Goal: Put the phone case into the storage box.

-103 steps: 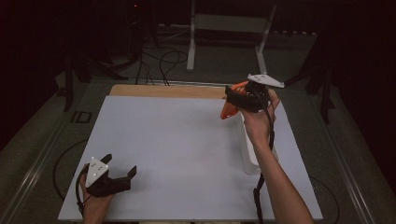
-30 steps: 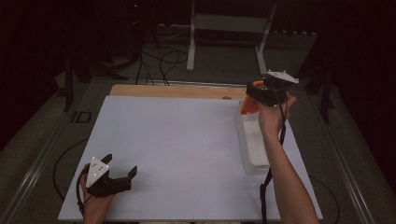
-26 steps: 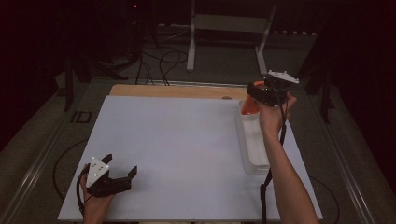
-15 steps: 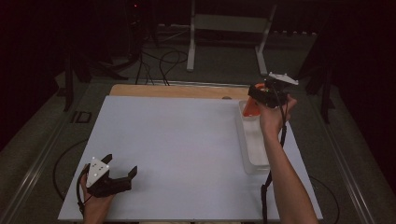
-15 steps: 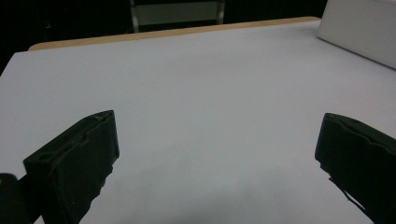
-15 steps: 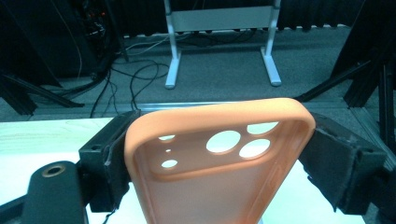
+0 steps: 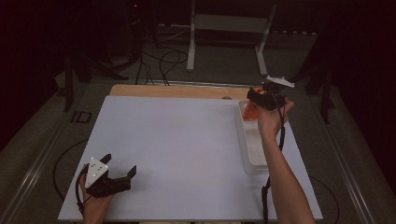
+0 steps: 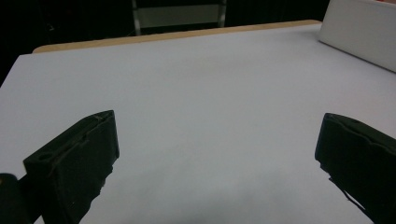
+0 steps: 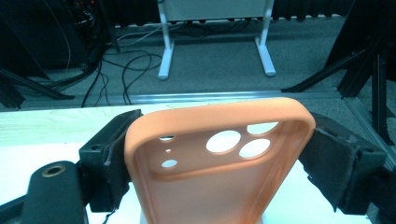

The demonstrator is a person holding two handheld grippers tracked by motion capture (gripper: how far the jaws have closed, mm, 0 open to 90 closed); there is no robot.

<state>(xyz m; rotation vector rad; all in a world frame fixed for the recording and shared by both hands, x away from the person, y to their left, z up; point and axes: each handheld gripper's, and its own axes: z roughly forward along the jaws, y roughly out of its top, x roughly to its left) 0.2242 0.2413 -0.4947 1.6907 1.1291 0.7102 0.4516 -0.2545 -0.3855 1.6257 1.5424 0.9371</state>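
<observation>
Right tool (image 7: 256, 99) pinches the orange case (image 9: 215, 163) over the tray (image 7: 250, 154), probably at the worktop's (image 7: 177, 140) far-right corner; next, lower and release. Left tool (image 7: 122, 177) rests spread.

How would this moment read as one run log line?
right tool: shut on orange soft phone case | position: above far end of clear plastic tray | left tool: open, holding nothing, on white table

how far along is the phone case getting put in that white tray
Done: the right gripper has the orange phone case clamped between its jaws. In hand: it holds the case over the far end of the white tray. Left: lowering and release. The left gripper rests open.
</observation>
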